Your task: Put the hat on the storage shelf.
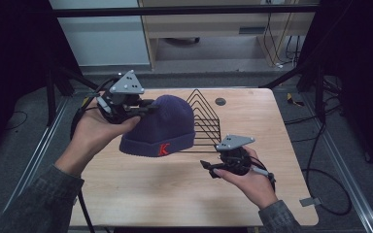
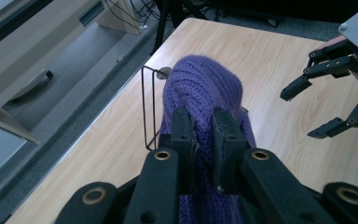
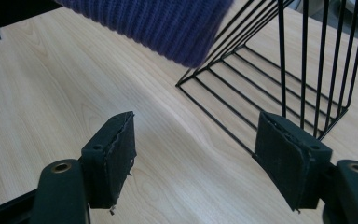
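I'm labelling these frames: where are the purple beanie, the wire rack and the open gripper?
purple beanie (image 1: 162, 124), high view, on its knitted crown.
wire rack (image 3: 279, 51), right gripper view, on an upright wire.
right gripper (image 1: 209, 168), high view, between its fingertips.

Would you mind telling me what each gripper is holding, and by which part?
The left gripper pinches the purple beanie at its crown; the right gripper holds nothing.
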A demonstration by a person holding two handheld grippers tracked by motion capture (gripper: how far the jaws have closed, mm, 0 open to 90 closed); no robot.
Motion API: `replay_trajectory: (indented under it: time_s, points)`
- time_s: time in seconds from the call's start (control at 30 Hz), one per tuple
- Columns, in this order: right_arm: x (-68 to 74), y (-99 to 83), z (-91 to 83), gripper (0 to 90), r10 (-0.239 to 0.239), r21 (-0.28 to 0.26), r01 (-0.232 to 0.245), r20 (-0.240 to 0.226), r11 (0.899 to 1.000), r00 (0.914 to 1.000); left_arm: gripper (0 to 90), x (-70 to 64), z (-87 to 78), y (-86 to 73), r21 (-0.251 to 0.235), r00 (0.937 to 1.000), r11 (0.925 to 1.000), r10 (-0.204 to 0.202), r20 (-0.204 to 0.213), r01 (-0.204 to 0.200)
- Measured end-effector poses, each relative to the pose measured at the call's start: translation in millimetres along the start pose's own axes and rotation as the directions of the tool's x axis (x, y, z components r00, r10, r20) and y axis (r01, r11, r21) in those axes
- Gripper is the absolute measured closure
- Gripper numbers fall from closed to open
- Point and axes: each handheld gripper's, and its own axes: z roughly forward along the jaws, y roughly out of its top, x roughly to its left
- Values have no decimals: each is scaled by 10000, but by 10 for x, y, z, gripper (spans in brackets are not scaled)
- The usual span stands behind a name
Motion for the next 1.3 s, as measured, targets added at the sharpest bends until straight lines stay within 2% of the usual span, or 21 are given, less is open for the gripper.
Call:
replay_trajectory:
  time_s: [0.27, 0.43, 1.03, 1.3]
  points:
    - [-19, 157, -56, 310, -78, -219, 77, -47, 9997, 10000, 803, 18, 5, 182, -310, 10000, 9995, 1, 2, -1]
    - [-50, 226, -76, 327, -80, -317, 79, -49, 9995, 10000, 804, 28, 32, 251, -345, 10000, 9994, -6, -3, 6]
    - [-84, 313, -82, 333, -9, -513, -2, -214, 9987, 9998, 804, -38, 97, 386, -432, 9998, 9989, 184, 98, -179]
    - [-251, 390, -69, 319, 262, -611, -279, -293, 9977, 9992, 804, -62, 94, 443, -500, 9995, 9984, 285, 119, -279]
